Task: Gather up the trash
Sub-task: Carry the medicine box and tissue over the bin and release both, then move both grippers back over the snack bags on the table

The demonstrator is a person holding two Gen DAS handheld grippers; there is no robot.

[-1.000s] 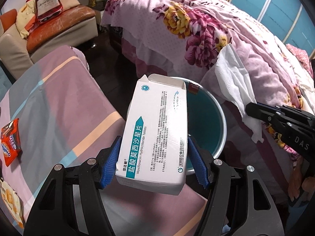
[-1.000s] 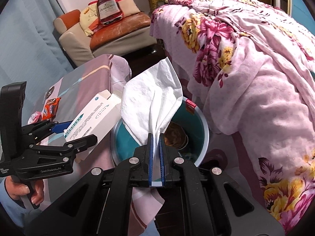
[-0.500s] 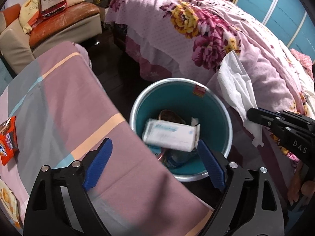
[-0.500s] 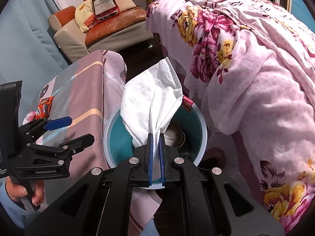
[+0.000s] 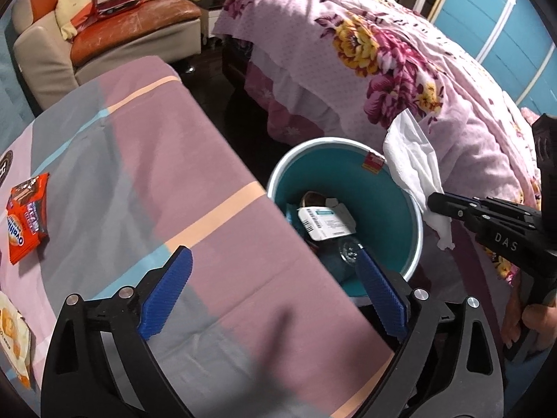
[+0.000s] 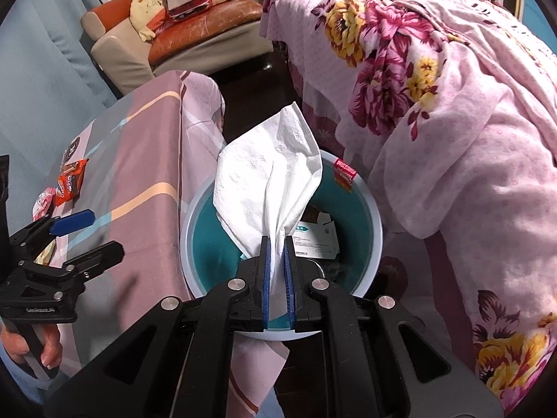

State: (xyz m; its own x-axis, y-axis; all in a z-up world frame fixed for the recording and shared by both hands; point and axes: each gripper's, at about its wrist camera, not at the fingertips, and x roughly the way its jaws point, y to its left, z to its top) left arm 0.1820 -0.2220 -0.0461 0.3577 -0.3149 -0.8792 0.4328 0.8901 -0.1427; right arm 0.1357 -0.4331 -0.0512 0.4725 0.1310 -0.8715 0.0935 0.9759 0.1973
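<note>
The teal bin point(image 6: 365, 209) sits low in the middle, squeezed between the table edge on the left and the flowery bed blanket point(image 6: 435, 87) on the right. The right gripper point(image 6: 277, 244) pinches a white tissue point(image 6: 264, 181) right above the bin. The left gripper point(image 5: 275, 292) is spread wide with nothing in it. A white box point(image 5: 322, 223) lies inside the bin. An orange snack bag point(image 5: 26, 223) lies on the table at the left.

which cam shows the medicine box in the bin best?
Left wrist: the medicine box lies unobstructed inside the teal bin. In the right wrist view the held tissue covers part of it, leaving one end visible.
</note>
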